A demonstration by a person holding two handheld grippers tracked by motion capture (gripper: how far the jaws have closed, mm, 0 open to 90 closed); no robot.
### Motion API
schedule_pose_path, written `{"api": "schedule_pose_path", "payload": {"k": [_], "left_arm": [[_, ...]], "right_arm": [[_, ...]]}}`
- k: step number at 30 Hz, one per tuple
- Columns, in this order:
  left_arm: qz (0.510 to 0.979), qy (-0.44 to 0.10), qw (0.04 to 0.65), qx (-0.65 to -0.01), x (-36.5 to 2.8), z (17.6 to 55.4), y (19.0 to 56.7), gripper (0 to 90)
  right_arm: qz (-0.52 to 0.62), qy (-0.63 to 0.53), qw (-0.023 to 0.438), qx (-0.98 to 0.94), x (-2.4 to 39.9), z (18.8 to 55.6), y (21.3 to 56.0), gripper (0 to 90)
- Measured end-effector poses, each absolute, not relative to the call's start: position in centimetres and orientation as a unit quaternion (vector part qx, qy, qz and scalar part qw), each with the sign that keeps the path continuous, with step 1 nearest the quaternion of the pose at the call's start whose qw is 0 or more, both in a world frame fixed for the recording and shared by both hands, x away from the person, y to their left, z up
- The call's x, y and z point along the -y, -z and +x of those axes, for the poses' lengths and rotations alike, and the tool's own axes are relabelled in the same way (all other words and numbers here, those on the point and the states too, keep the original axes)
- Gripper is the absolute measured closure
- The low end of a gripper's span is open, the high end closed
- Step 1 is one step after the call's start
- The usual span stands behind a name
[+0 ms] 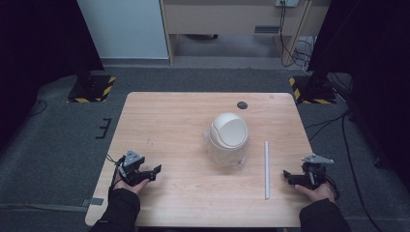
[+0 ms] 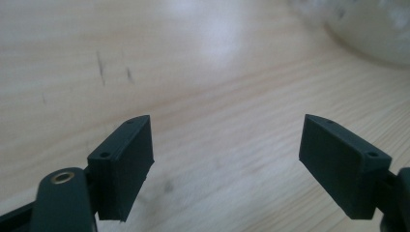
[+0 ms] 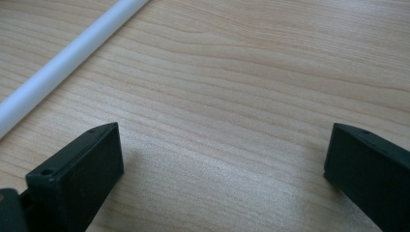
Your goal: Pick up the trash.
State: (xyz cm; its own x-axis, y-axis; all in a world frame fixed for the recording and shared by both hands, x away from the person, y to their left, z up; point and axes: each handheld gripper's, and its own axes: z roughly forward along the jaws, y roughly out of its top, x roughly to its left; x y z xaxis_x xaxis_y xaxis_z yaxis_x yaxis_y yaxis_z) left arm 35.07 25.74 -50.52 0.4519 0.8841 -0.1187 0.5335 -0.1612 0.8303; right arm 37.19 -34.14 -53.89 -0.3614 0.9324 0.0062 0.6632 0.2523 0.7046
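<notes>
While both jaws are spread with nothing held, the long white plastic tube (image 1: 266, 169) is seen just left of the right gripper (image 1: 287, 175); the left gripper (image 1: 155, 171) is kept well apart.

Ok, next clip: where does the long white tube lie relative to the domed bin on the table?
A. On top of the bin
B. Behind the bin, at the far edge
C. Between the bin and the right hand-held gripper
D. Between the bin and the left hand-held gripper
C: in the high view the white tube lies flat between the domed bin and the right hand-held gripper.
</notes>
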Motion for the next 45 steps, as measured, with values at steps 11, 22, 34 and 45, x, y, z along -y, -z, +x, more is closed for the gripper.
{"api": "schedule_pose_path", "payload": {"k": [11,22,34,45], "left_arm": [[0.687,-0.246,0.518,-0.447,-24.0,34.2,46.4,17.8],[0.663,-0.259,0.563,-0.420,-21.9,34.8,42.9,16.6],[0.658,-0.260,0.595,-0.381,-17.5,36.2,39.9,16.6],[0.666,-0.248,0.604,-0.361,-13.4,37.7,38.7,16.5]], "right_arm": [[0.540,-0.314,0.218,-0.750,34.1,37.6,53.9,0.8],[0.547,-0.311,0.222,-0.745,33.9,37.7,53.9,0.7],[0.546,-0.311,0.222,-0.745,33.9,37.7,53.9,0.7],[0.547,-0.311,0.222,-0.745,33.9,37.7,53.9,0.7]]}}
